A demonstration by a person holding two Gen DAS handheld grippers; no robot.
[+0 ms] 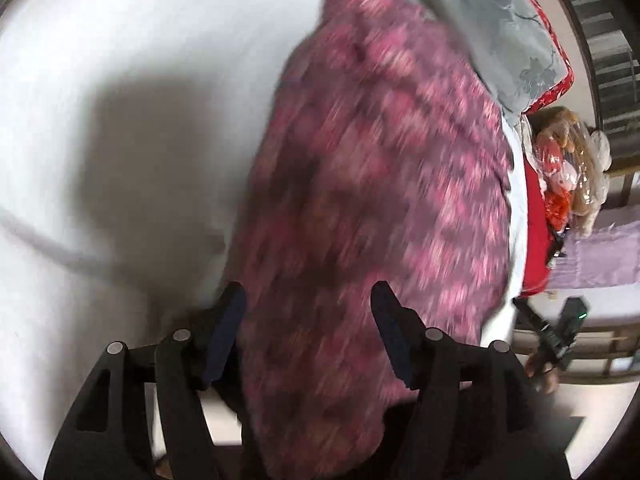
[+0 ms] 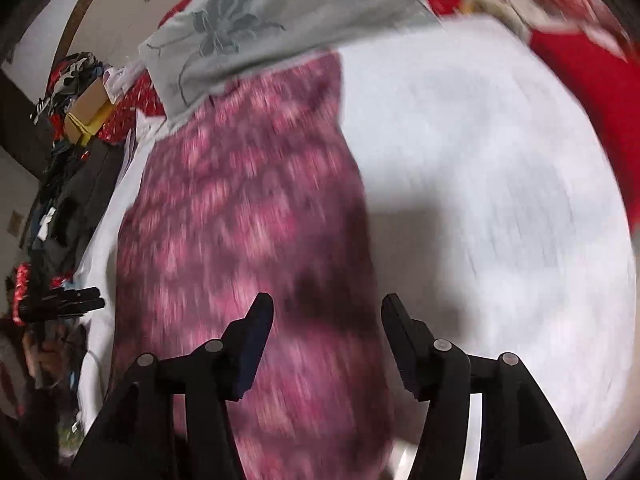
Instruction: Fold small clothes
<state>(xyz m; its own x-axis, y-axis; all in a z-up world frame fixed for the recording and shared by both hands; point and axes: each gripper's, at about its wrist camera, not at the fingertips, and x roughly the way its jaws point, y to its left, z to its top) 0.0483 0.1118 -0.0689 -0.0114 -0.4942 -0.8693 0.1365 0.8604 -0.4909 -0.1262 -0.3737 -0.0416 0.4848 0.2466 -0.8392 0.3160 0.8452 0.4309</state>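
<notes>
A maroon garment with a pink printed pattern is lying spread lengthwise on a white bed sheet, blurred in both wrist views. Its far end is reaching up to a grey flowered cloth, though whether it is tucking beneath that cloth is unclear.

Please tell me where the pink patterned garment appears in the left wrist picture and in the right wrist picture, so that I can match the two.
Left wrist view: the pink patterned garment runs from top centre down between the open left gripper.
Right wrist view: the garment fills the centre-left, reaching down to the open right gripper.
Shared landmark: the grey flowered cloth lies at the garment's far end in both.
</notes>
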